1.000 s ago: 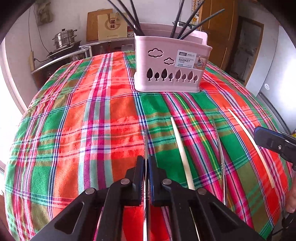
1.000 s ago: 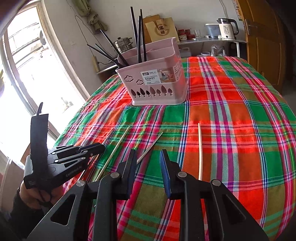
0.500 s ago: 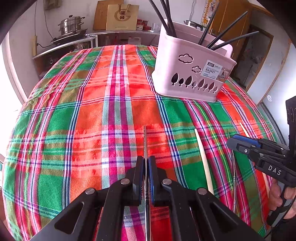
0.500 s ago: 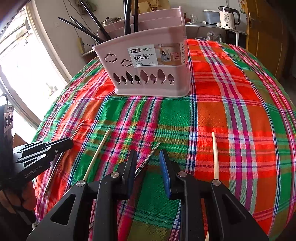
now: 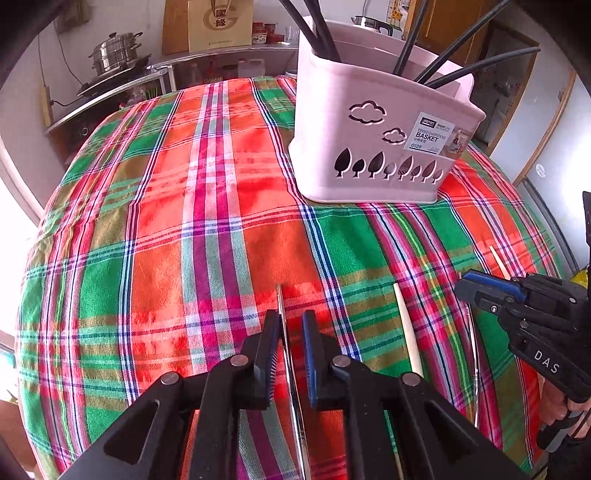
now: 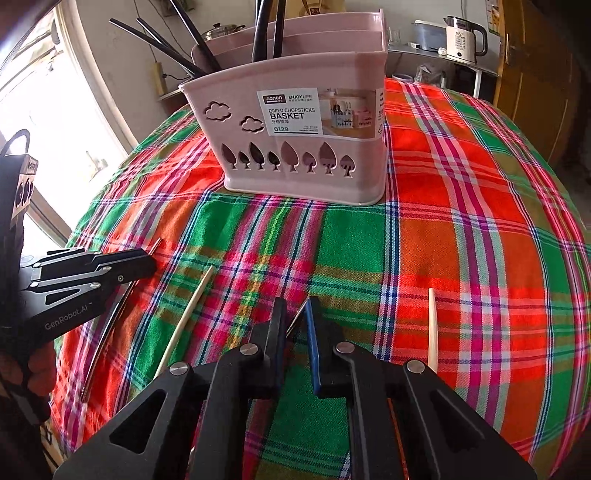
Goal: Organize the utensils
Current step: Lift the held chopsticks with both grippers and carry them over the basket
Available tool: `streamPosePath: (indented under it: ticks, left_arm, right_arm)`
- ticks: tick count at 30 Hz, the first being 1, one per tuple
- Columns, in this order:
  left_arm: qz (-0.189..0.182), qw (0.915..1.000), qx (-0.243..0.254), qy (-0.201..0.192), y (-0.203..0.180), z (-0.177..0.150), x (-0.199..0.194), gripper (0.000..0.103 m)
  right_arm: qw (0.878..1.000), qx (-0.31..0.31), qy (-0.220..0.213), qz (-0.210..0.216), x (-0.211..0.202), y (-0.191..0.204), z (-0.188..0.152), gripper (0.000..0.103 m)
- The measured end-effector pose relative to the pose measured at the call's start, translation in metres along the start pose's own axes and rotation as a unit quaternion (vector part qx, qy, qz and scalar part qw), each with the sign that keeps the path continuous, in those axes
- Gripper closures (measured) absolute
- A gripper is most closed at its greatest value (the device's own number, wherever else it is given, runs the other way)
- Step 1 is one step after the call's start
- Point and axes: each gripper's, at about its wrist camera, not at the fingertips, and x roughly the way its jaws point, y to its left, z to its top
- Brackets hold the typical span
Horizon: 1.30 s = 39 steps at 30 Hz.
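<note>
A pink chopstick basket (image 5: 369, 147) (image 6: 306, 177) stands on the plaid tablecloth (image 5: 221, 221) with several black chopsticks (image 5: 321, 33) (image 6: 266, 33) in it. My left gripper (image 5: 290, 317) (image 6: 147, 262) is low over the cloth and its jaws are opening. A metal chopstick (image 5: 282, 306) lies between them with a gap beside it. My right gripper (image 6: 295, 306) (image 5: 461, 286) is closing around a second metal chopstick (image 6: 295, 323), and the pads do not visibly press it. Pale chopsticks (image 5: 406, 332) (image 6: 188, 321) (image 6: 432, 332) lie flat near both grippers.
A counter behind the table carries a steel pot (image 5: 116, 51), a paper bag (image 5: 212, 22) and a white kettle (image 6: 461, 40). A bright window (image 6: 44, 110) is on the left, a wooden door (image 6: 535, 55) on the right. The round table drops off near both grippers.
The left gripper's jaws, shut on the metal chopstick before, now stand apart around it. The right gripper came down over the other metal chopstick and its jaws narrowed.
</note>
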Motion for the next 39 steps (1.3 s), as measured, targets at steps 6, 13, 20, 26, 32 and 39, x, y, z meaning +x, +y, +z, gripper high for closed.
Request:
streamPosePath:
  ticks: [6,13,20,26,32,39]
  left_arm:
    - [0.008,1.0,-0.001,0.0,-0.002,0.006,0.002,0.099]
    - [-0.006,0.9993,-0.008,-0.035,0.0,0.012,-0.025,0.1]
    - [-0.022,0.9935,-0.005,-0.112,-0.006,0.026,-0.093,0.1]
    - [-0.033,0.9857,-0.001,-0.165,-0.009,0.032,-0.14,0.1]
    - [-0.039,0.9838,0.0,-0.175,-0.013,0.019,-0.154,0.1]
    - [-0.04,0.9836,0.003,-0.176,-0.015,0.004,-0.164,0.1]
  right_arm:
    - [1.0,0.004,0.002,0.013,0.0,-0.004,0.003,0.1]
    - [0.999,0.003,-0.037,0.038,-0.03,-0.003,0.015,0.1]
    - [0.993,-0.016,-0.105,0.048,-0.085,0.005,0.034,0.1]
    - [0.986,-0.031,-0.159,0.047,-0.128,0.012,0.041,0.1]
    - [0.982,-0.039,-0.18,0.046,-0.149,0.016,0.031,0.1]
    - [0.981,-0.053,-0.18,0.039,-0.159,0.017,0.016,0.101]
